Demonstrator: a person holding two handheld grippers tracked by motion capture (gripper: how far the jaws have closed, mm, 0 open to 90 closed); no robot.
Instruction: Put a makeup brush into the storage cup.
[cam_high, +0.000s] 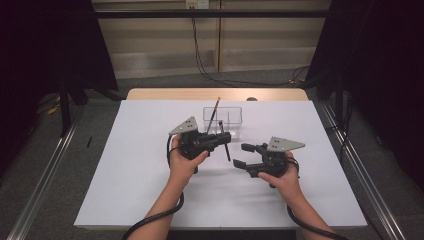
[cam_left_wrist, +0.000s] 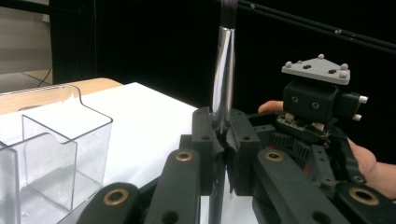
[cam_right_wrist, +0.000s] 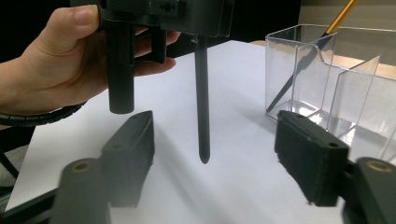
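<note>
Brush clamped upright in the left gripper (cam_high: 226, 137).
Its jaws pinch the black brush (cam_right_wrist: 201, 100) by the ferrule, handle hanging below the fingers; the right gripper (cam_high: 241, 155) gapes wide, holding nothing, beside the clear organizer (cam_high: 222, 120).

Count from my side: 2 brushes total. One black-handled brush (cam_high: 225, 145) clamped in my left gripper (cam_high: 223, 136), one gold-handled brush (cam_high: 214, 113) standing in the clear organizer (cam_high: 231, 114) at the far middle. 1 organizer, at least 2 compartments visible. 2 grippers, left and right gripper (cam_high: 239, 155), 2 jaws each. 1 white sheet (cam_high: 125, 165) over 1 table (cam_high: 150, 94).
</note>
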